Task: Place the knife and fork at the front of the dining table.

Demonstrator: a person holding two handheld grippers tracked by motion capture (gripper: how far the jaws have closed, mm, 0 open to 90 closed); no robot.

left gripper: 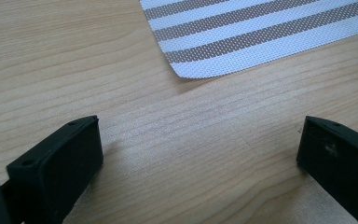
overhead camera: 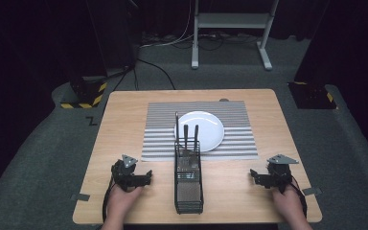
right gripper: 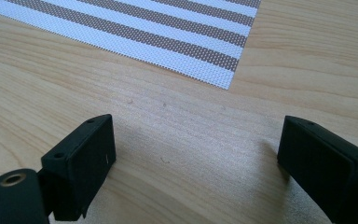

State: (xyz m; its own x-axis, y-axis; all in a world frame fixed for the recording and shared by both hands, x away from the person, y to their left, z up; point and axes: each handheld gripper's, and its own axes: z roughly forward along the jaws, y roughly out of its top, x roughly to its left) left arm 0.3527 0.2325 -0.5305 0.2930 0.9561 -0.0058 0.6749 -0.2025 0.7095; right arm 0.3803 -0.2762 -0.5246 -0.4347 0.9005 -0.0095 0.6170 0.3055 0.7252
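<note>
In the high view, the left gripper [overhead camera: 146, 178] is held low at lower left and the right gripper [overhead camera: 253, 176] at lower right, each resting on the table [overhead camera: 124, 120] with jaws spread apart and nothing between them. A wire caddy [overhead camera: 188, 179] stands between them at bottom centre. A white plate [overhead camera: 206, 127] lies on the striped placemat [overhead camera: 158, 139]. The mat's woven mesh is resolved in the gripper views.
</note>
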